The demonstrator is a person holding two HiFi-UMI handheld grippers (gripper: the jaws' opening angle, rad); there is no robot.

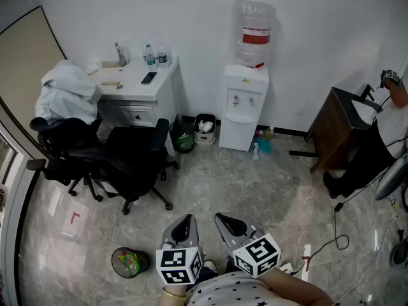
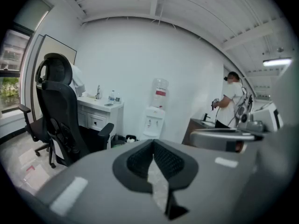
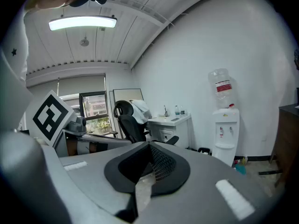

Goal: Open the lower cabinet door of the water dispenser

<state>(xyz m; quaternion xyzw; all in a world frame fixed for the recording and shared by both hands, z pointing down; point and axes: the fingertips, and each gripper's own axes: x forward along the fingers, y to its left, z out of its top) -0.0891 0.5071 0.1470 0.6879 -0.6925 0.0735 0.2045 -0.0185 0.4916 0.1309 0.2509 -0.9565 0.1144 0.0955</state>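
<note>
Both tools are held low at the near edge of the head view, side by side and pointing out over the floor (image 1: 255, 183) toward the far wall. The left tool (image 1: 186, 224) has its jaws together at the tips, with nothing between them. The right tool (image 1: 224, 222) is likewise closed and empty, and the two tools are close to each other but not touching. The dispenser (image 1: 243, 101) stands on the floor against the far wall, well apart from both tools, with a clear bottle (image 1: 254, 34) upright on top. Its lower door (image 1: 236, 132) sits flush with the white front, closed. A small bin (image 1: 204, 129) stands just beside the dispenser on its left, then a white surface (image 1: 131, 81) with bottles at its back edge. Two black chairs (image 1: 131, 161) stand in front of that surface. Right of the dispenser is a dark cabinet (image 1: 333, 126), and a person (image 1: 390, 123) stands at it near the right edge. A round bin (image 1: 129, 262) sits on the floor just left of the left tool.
</note>
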